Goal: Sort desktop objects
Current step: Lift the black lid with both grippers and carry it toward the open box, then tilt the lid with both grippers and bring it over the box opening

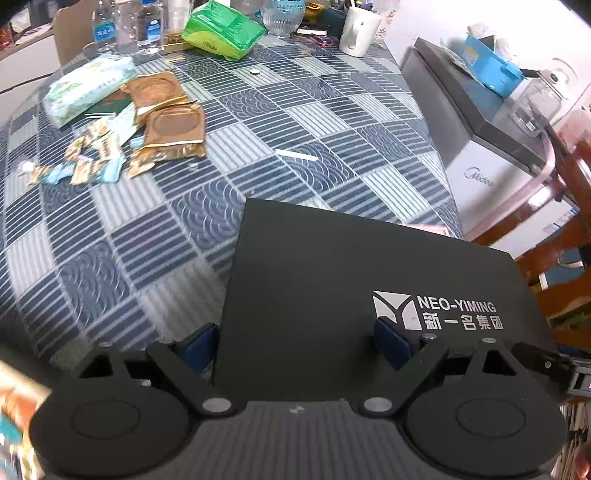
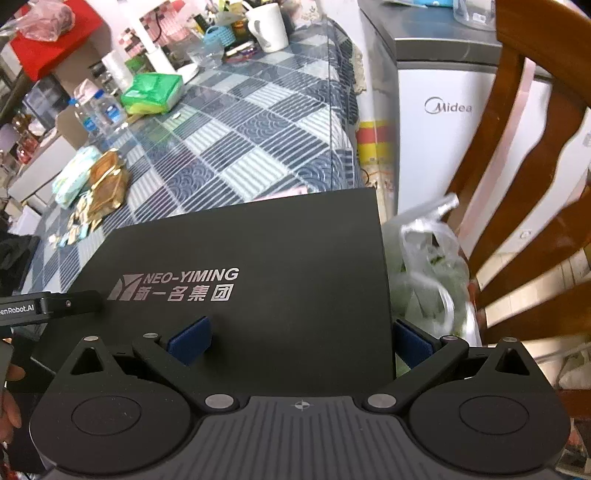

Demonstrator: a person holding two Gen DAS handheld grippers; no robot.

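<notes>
Left wrist view, black box (image 1: 332,280) between spread jaws of both grippers, pads straddling its edges.

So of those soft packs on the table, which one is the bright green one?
The bright green pack at the far end, beside the water bottles. The other soft pack, pale white-and-mint, lies nearer, touching the gold packets.

The bench (image 1: 295,122) wears a blue checked cloth — on it lie gold packets (image 1: 173,125), a green pack (image 1: 221,29), a white mug (image 1: 358,31) and bottles (image 1: 127,27).
</notes>
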